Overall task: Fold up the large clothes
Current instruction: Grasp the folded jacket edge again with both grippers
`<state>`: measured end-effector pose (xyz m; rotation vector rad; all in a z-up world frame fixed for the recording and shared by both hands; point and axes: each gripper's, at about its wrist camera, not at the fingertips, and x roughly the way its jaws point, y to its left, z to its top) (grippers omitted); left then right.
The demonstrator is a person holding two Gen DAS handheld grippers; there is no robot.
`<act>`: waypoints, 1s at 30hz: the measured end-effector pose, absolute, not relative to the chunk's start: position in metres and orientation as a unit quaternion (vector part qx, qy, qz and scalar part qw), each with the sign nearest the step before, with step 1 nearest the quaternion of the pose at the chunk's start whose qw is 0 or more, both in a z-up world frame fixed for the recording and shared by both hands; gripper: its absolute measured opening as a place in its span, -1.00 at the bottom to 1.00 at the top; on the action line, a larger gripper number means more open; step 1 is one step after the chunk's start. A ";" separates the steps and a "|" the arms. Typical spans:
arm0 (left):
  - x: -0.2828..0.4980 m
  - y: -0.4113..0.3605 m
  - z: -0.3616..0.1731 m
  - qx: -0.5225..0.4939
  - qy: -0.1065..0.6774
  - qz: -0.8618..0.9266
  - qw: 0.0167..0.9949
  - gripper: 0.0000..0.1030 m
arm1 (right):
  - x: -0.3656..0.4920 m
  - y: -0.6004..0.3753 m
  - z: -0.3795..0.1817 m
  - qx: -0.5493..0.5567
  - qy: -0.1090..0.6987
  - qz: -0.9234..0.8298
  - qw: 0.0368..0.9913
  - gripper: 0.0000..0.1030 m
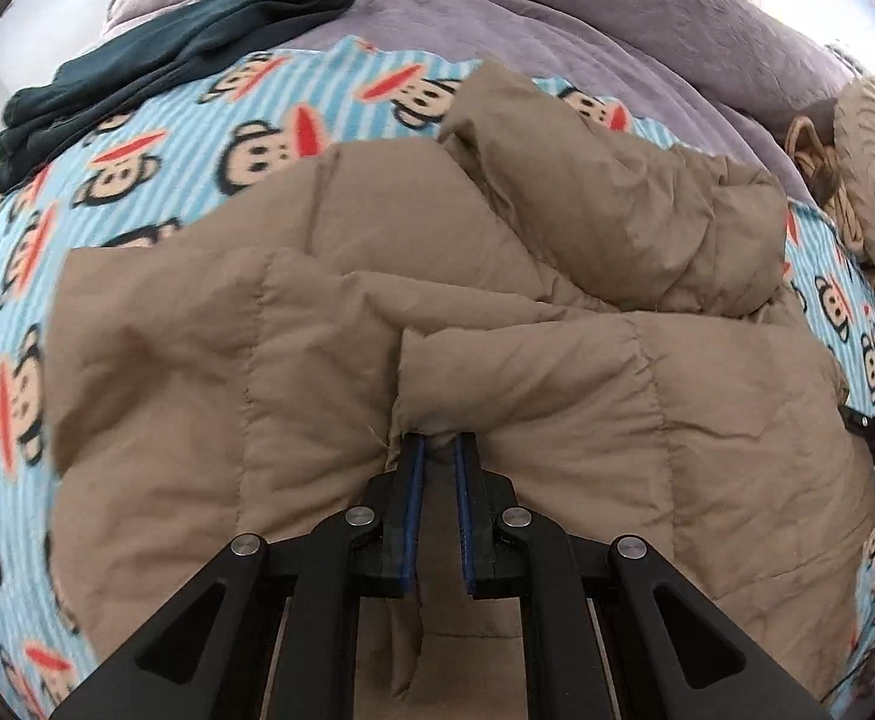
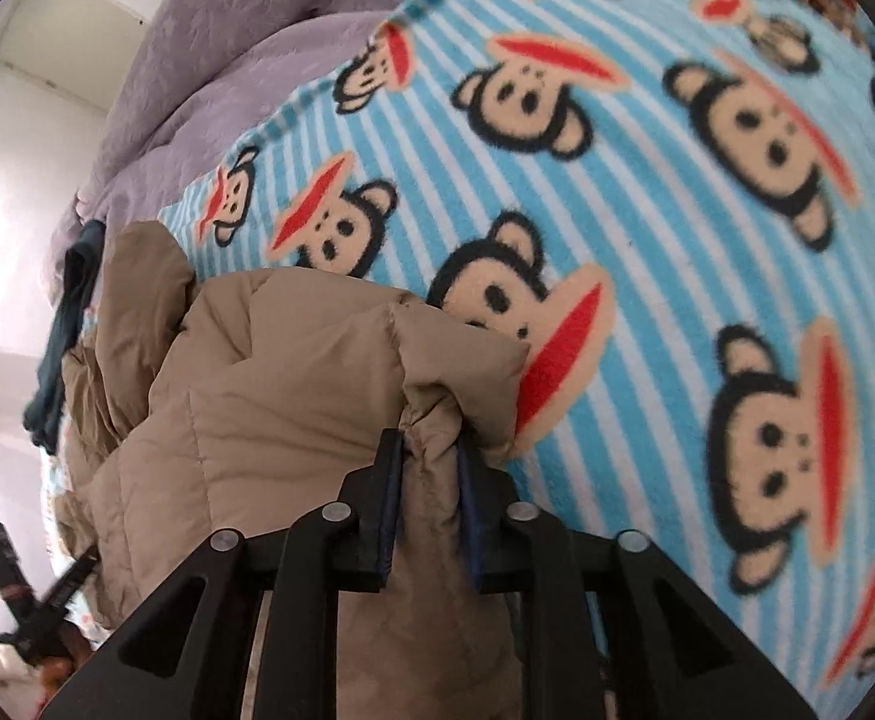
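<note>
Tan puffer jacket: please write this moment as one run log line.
stage: folding | left gripper: shut on tan puffer jacket | right gripper: shut on jacket corner | surface: monkey-print blanket | nearby: dark garment

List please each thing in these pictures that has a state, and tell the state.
tan puffer jacket: partly folded and bunched, lying on the blanket, pinched at two places
left gripper: shut on jacket fabric
right gripper: shut on a thick fold of the jacket
monkey-print blanket: spread flat
dark teal garment: folded, lying apart from the jacket
purple quilt: rumpled
</note>
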<state>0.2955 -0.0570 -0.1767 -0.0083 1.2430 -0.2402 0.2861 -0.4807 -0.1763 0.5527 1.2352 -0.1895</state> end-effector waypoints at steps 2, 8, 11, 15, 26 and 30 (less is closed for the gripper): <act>0.290 -0.050 -0.164 -0.007 0.574 -0.102 0.812 -0.77 | 0.275 -0.478 -0.161 0.232 0.571 -0.092 0.782 -0.56; 0.251 -0.034 -0.143 -0.016 0.566 -0.105 0.818 -0.77 | 0.229 -0.459 -0.118 0.172 0.553 -0.102 0.809 -0.56; 0.236 -0.038 -0.159 0.005 0.583 -0.095 0.807 -0.77 | 0.210 -0.445 -0.115 0.158 0.559 -0.093 0.808 -0.56; 0.231 -0.038 -0.187 0.016 0.600 -0.078 0.796 -0.77 | 0.203 -0.435 -0.132 0.133 0.589 -0.093 0.792 -0.54; 0.205 -0.035 -0.151 0.017 0.612 -0.049 0.789 -0.77 | 0.180 -0.447 -0.118 0.158 0.603 -0.093 0.777 -0.35; 0.178 -0.033 -0.131 0.017 0.613 -0.041 0.789 -0.77 | 0.155 -0.449 -0.107 0.177 0.607 -0.085 0.770 -0.28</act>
